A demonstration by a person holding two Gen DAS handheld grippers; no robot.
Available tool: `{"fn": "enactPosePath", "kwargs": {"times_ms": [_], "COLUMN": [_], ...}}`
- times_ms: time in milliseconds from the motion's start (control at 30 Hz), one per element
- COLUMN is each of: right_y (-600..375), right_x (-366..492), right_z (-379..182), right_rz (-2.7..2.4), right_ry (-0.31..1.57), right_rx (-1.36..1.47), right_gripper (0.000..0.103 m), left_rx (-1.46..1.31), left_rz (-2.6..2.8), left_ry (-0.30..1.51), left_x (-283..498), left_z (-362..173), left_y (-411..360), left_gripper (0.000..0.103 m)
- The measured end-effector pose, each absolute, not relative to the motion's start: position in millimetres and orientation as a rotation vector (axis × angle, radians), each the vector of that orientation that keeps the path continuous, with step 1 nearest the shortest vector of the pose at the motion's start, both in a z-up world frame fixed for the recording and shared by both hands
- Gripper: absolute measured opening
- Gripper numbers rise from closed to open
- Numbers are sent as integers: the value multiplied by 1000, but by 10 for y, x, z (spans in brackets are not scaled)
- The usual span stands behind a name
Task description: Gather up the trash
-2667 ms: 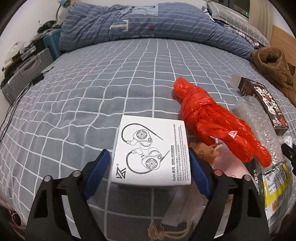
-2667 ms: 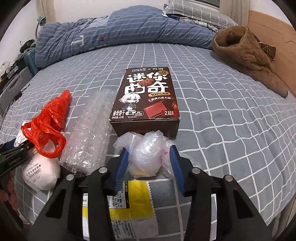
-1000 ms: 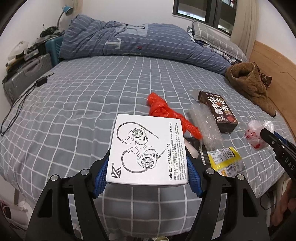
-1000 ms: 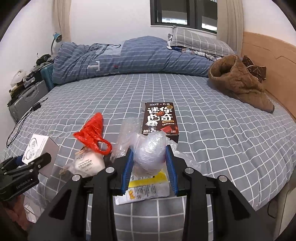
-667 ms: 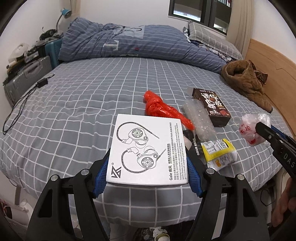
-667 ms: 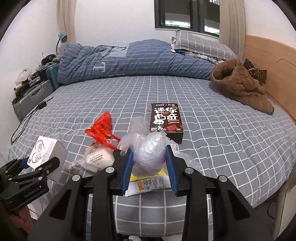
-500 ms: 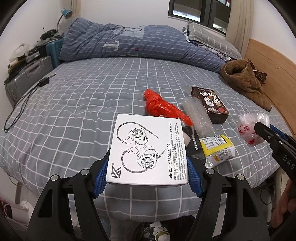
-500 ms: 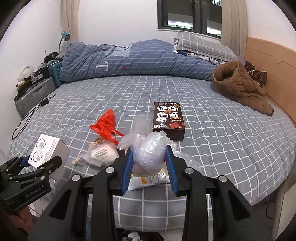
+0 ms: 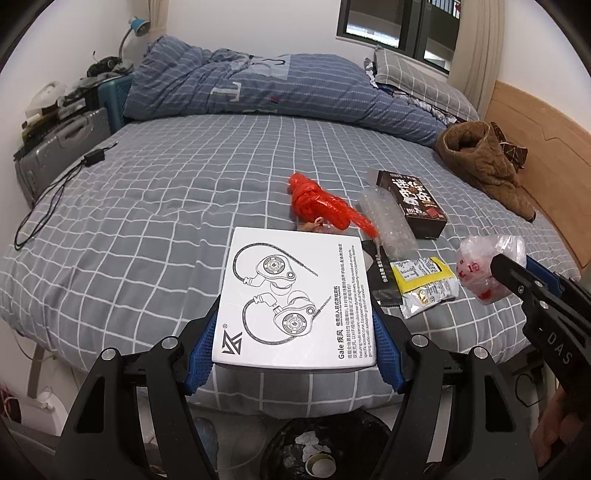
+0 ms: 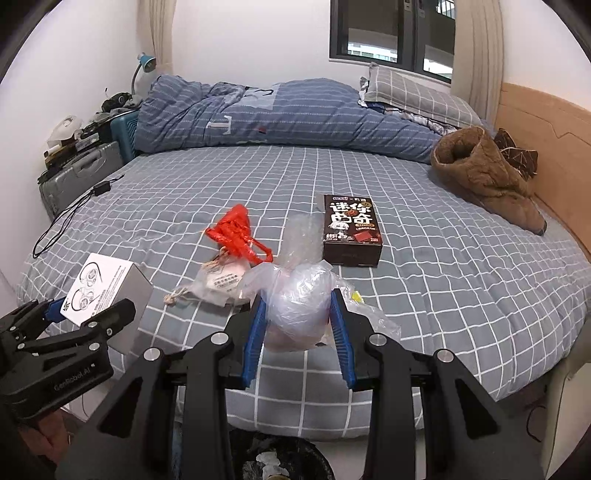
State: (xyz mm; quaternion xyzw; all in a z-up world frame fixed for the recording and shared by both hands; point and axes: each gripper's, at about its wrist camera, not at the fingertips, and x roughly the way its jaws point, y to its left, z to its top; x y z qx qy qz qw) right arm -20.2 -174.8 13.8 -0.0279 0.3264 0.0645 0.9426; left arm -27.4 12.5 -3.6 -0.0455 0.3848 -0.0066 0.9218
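One "Gale" label, white box (image 9: 295,299)

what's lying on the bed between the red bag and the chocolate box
A strip of clear bubble wrap lies between the red bag and chocolate box, clearest in the left wrist view.

- Ahead of your jaws lies a bed (image 10: 424,295) under a grey checked sheet.
- Beyond it, a white wall (image 10: 251,40) and a dark window (image 10: 391,33) with curtains (image 10: 476,48).
- Far left: a blue lamp (image 10: 146,62) and a grey suitcase (image 10: 81,177).
- Right: a wooden headboard (image 10: 554,147).
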Motion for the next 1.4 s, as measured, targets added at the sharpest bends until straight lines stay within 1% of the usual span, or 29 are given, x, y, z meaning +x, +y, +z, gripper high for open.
{"fn": "enactPosePath", "kwargs": {"times_ms": [567,1267,1400], "right_y": [-1762,-1840,-1890], "right_x": [-690,-1342,-1460], "right_z": [26,-192,-170], "right_rz": [128,138,131], "right_ry": [698,780,789], "right_rx": [-62,-33,-25], "right_gripper": [33,33,33], "left_rx": [-87,-70,-61], "left_rz": [1,-30,-37], "left_ry": [804,870,872], "left_x": [-752,-1325,-1432], "left_z": [-72,-209,-145], "left_y": [199,41,19], "left_gripper": [69,69,69]}}
